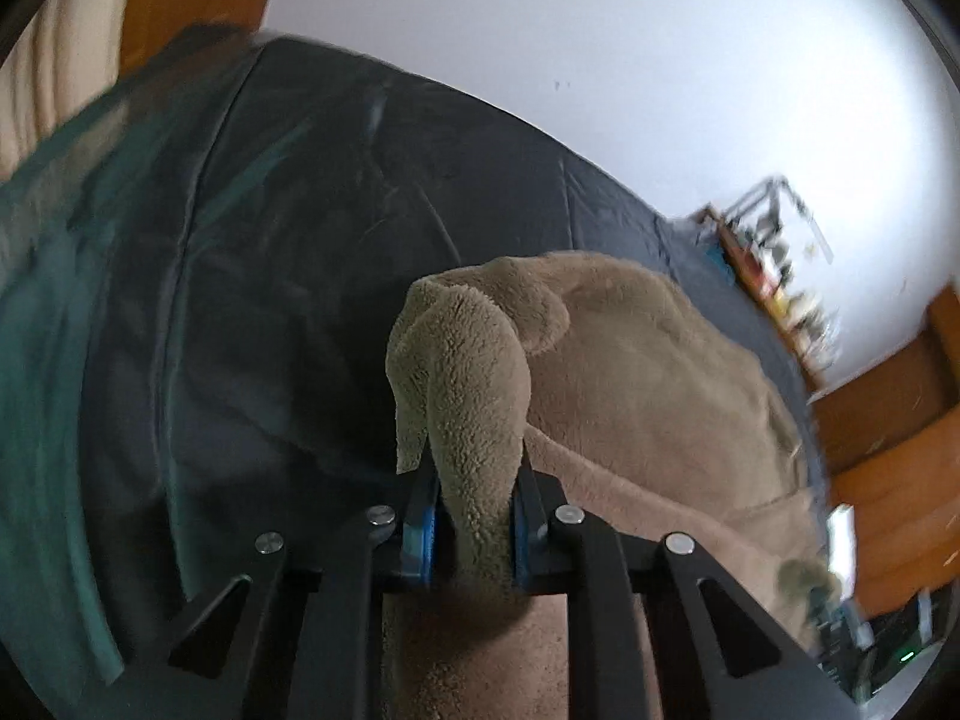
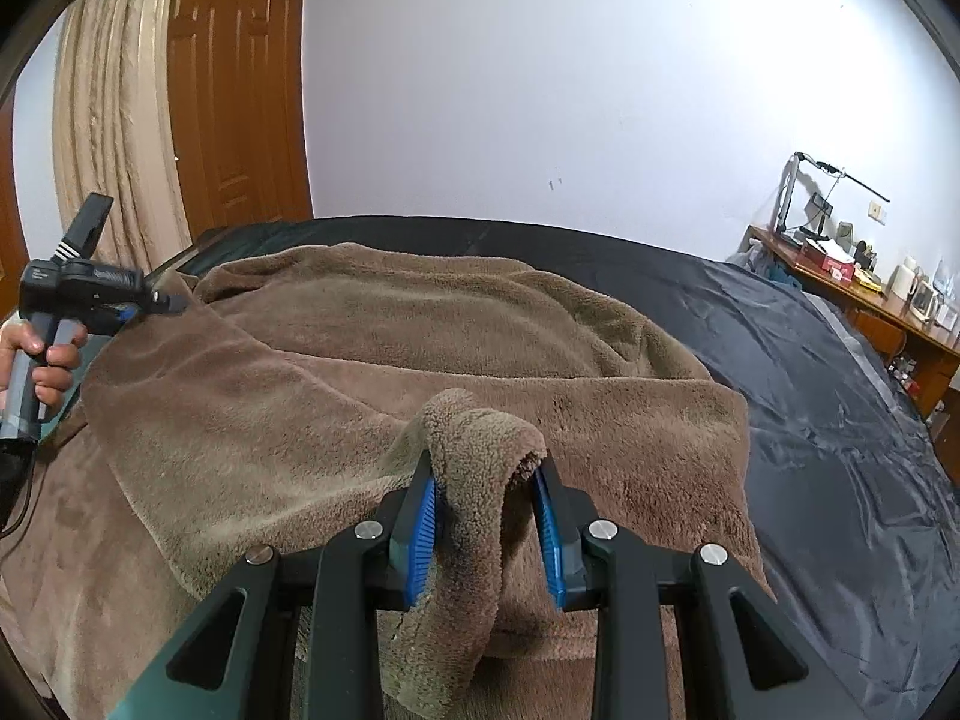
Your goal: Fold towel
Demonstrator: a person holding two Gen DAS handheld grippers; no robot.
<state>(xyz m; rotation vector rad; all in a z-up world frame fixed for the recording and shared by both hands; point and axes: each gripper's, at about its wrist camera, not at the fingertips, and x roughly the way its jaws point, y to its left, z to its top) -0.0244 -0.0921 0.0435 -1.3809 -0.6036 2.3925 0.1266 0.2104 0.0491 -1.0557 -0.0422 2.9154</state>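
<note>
pinching towel [image 2: 420, 330] folds between both grippers' jaws, on bed [image 2: 810, 360]

White wall [image 2: 540, 90], wooden door [image 2: 240, 90], beige curtain [image 2: 114, 120], dark-sheeted bed [image 2: 810, 360], cluttered wooden desk [image 2: 870, 300] at right.

A dark sheet [image 2: 810, 372] is spread over the bed, ahead and to the right of the right gripper. A white wall [image 2: 540, 90] is seen beyond. A wooden door [image 2: 240, 90] and a beige curtain [image 2: 114, 120] are placed far ahead to the left. A wooden desk [image 2: 870, 306], far right, is loaded with a lamp [image 2: 804, 192], a red box [image 2: 834, 264] and white jugs [image 2: 912, 288]. A teal cover [image 1: 66, 276] is seen left of the left gripper.
</note>
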